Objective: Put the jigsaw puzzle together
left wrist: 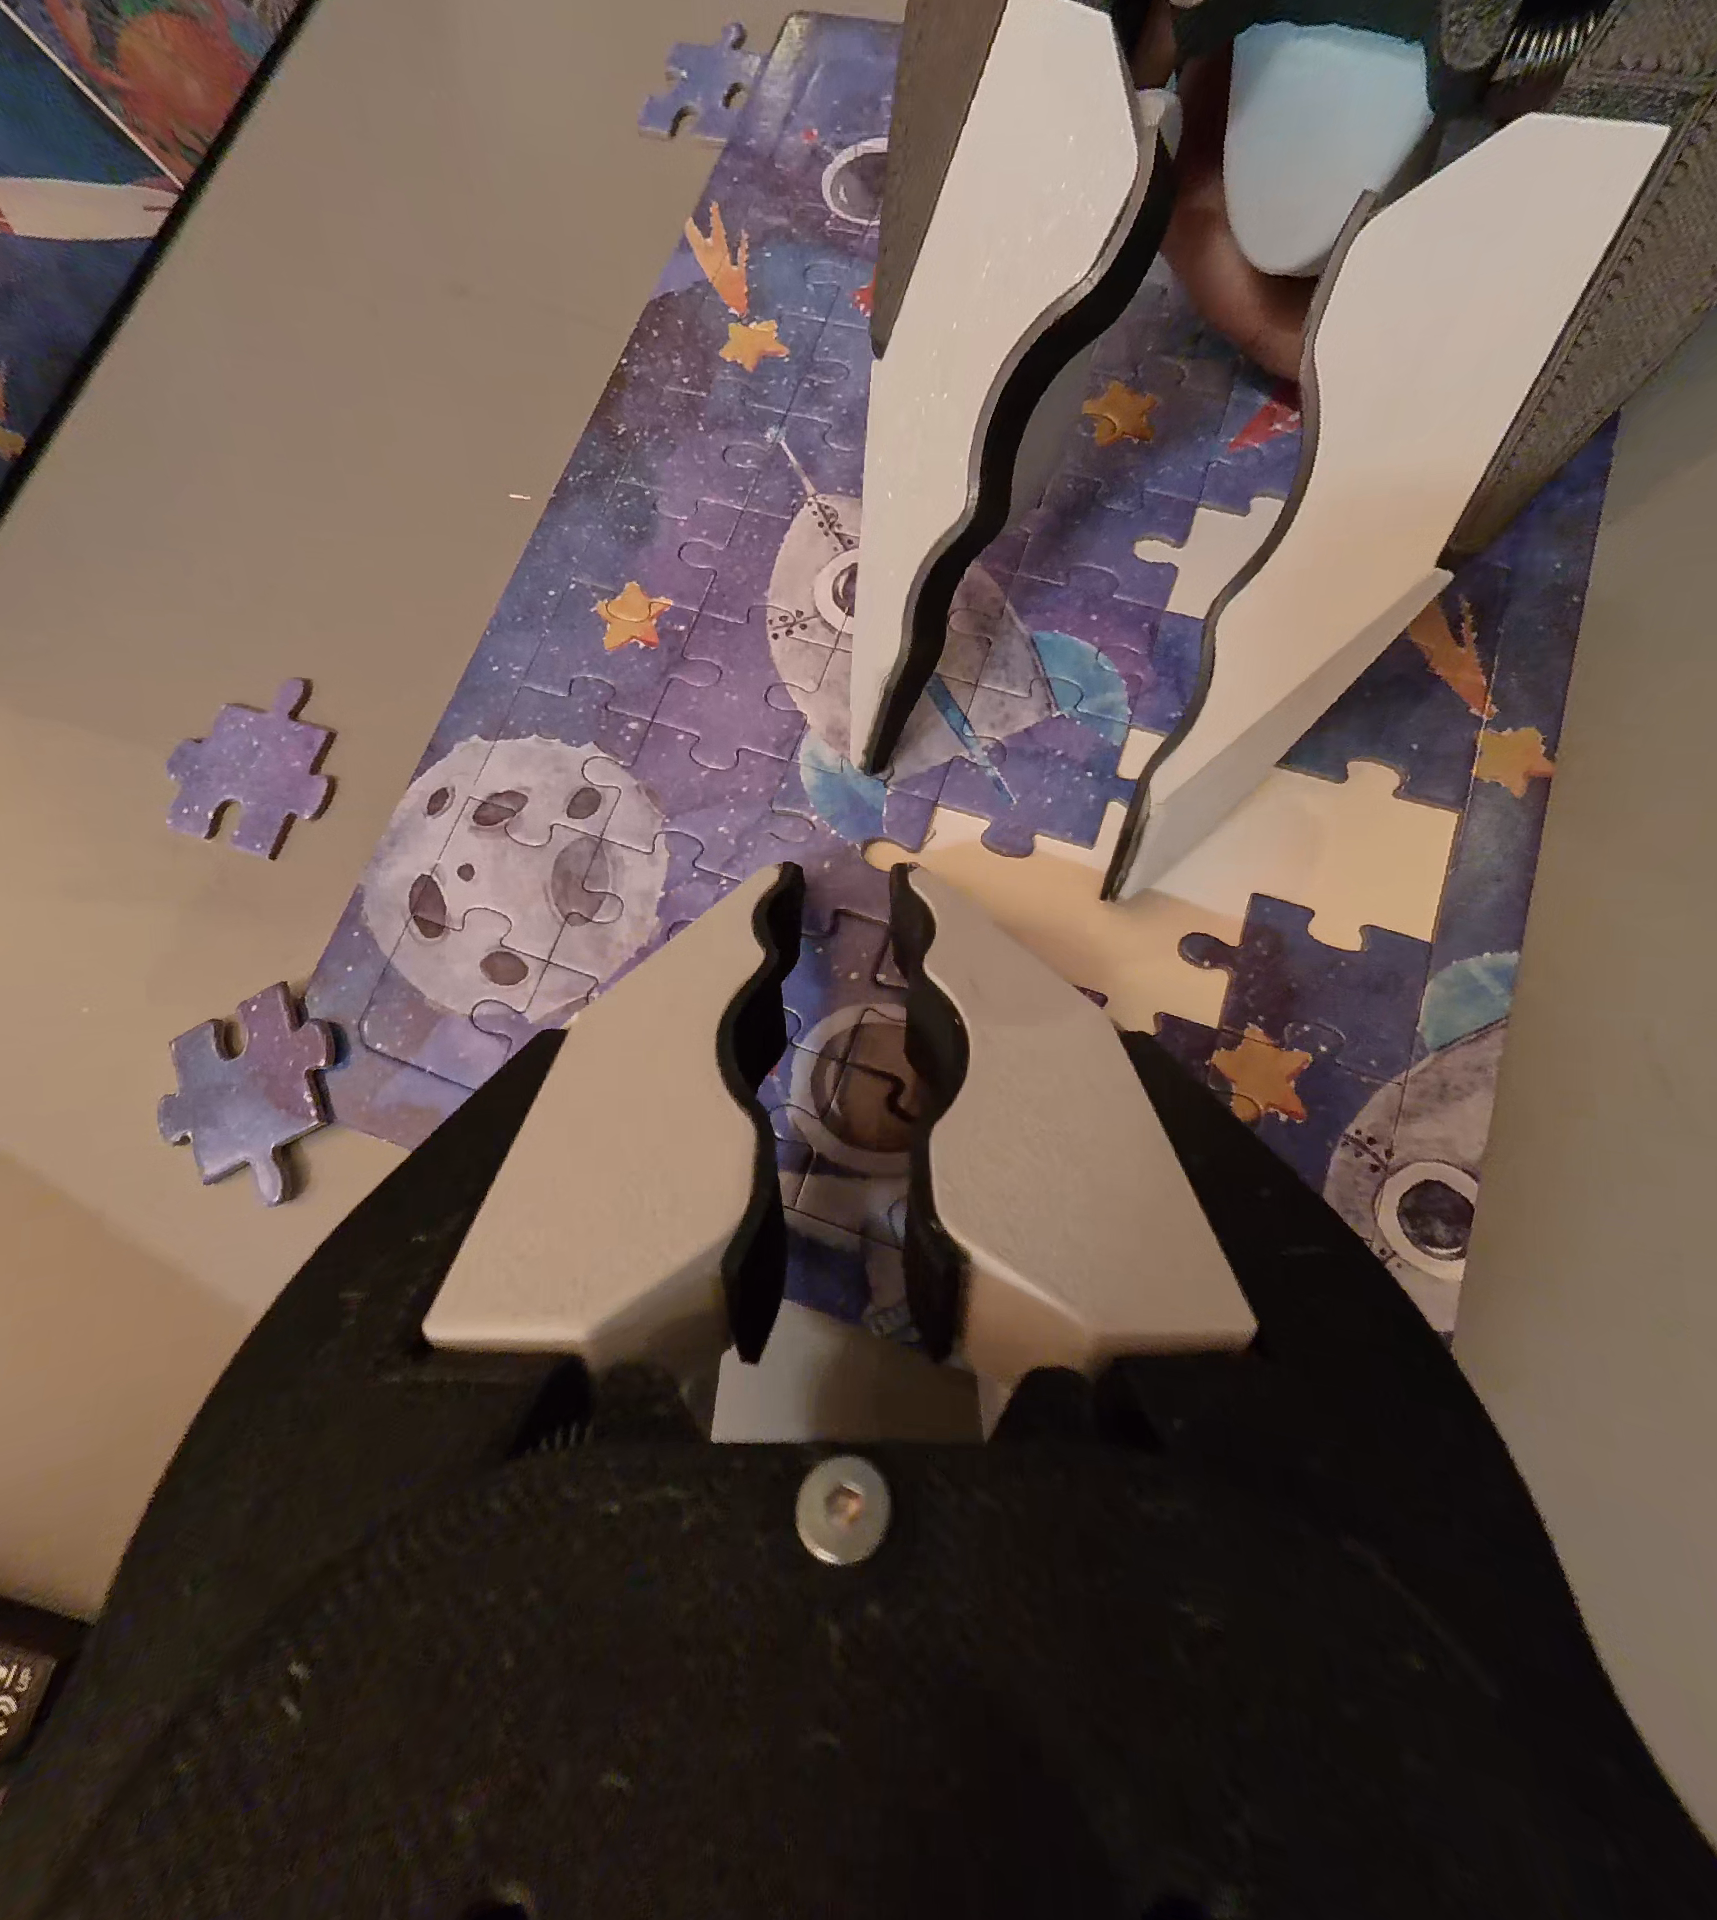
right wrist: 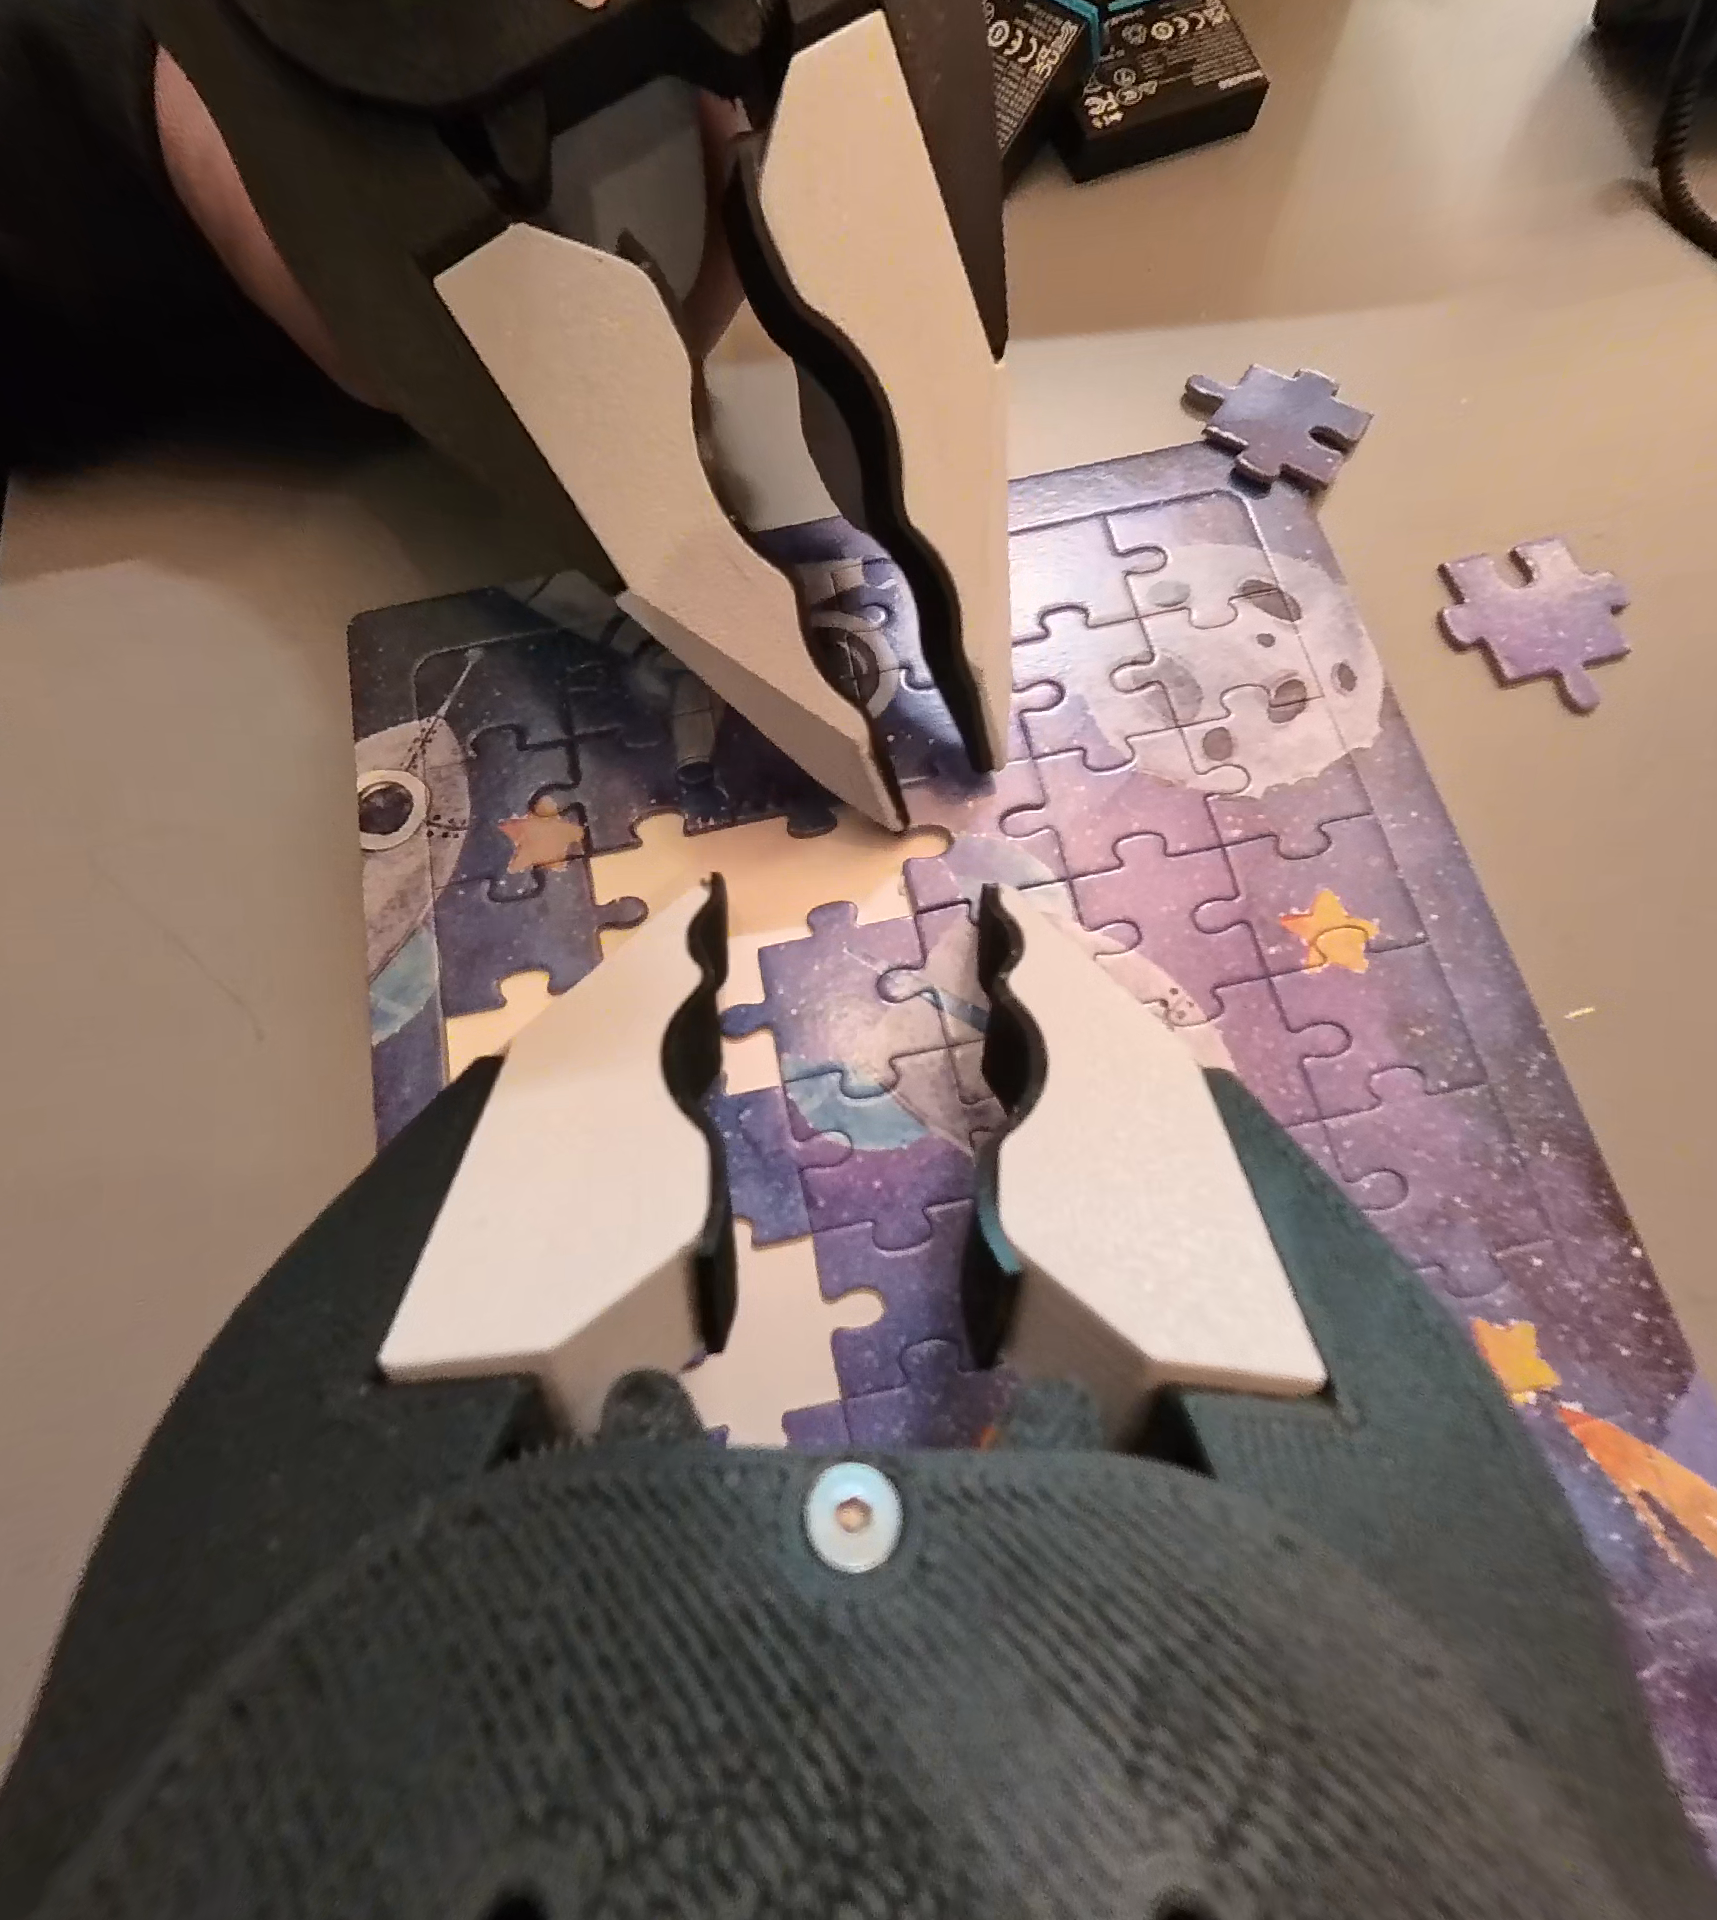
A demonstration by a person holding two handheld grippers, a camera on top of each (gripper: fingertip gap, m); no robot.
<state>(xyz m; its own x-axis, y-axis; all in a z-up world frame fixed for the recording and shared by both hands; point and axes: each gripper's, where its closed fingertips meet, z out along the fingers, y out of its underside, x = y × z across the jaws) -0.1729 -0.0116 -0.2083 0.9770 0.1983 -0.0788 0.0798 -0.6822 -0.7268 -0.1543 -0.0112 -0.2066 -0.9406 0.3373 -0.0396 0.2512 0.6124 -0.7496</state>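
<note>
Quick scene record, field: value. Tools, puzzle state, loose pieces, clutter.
left tool: open, empty, tips over the puzzle near the gap
right tool: open, empty, over the gap
puzzle: mostly assembled in its frame, bare gap near the middle
loose pieces: three on the table, beside the puzzle
clutter: dark boxes, cable

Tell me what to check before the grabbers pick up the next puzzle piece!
1. Left gripper holds nothing: ok, slightly open, only puzzle visible between its fingers.
2. Right gripper holds nothing: ok, open.
3. Holes left in the space puzzle: ok, bare gap shows near both grippers.
4. Spare pieces within view: ok, three loose pieces lie on the table.
5. Which piece fits the gap: cannot tell.
</note>
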